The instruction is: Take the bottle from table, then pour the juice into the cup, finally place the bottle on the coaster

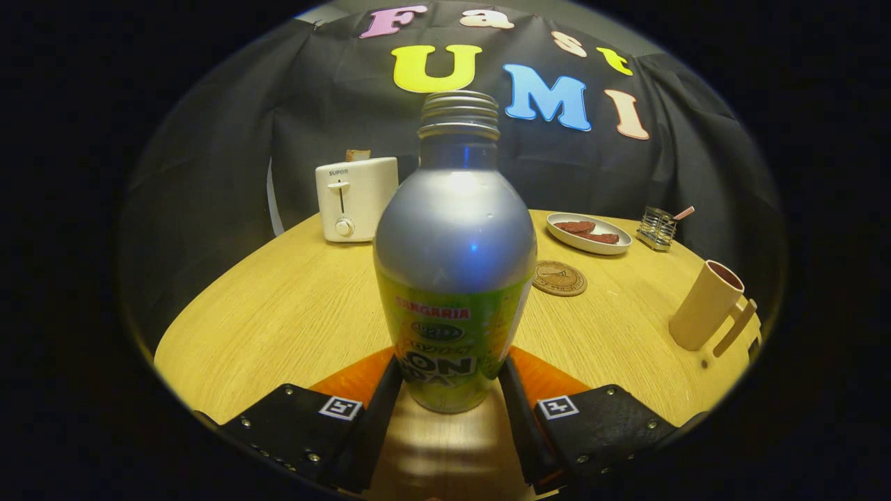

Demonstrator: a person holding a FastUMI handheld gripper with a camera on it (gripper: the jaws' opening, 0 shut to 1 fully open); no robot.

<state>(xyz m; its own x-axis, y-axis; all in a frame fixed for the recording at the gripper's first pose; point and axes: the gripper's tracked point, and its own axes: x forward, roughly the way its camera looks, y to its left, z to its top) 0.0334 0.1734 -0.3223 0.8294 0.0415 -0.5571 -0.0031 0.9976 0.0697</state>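
The bottle stands upright on the round wooden table, right between the two fingers of the gripper; the black pads sit tight against its lower sides, one on each flank, so I'd say the gripper is clamped on it, or as near as makes no difference. The bottle's base looks to rest on the tabletop, so by my reckoning the first step is at the grasp and the lift has not begun; its screw top has no cap on it, which suits pouring.

Everything else is left to do, as I judge it; the juice has to go into the tan cup, which stands well off to the right of the bottle near the table's rim, and after that the bottle must be set on the round coaster, which lies bare just beyond the bottle to its right.

Counting what's here: one bottle; one cup with a handle; one coaster; one white toaster at the far left with a single slice poking out the top; one oval plate holding two dark reddish pieces; one small wire holder beside the plate with one stick in it.
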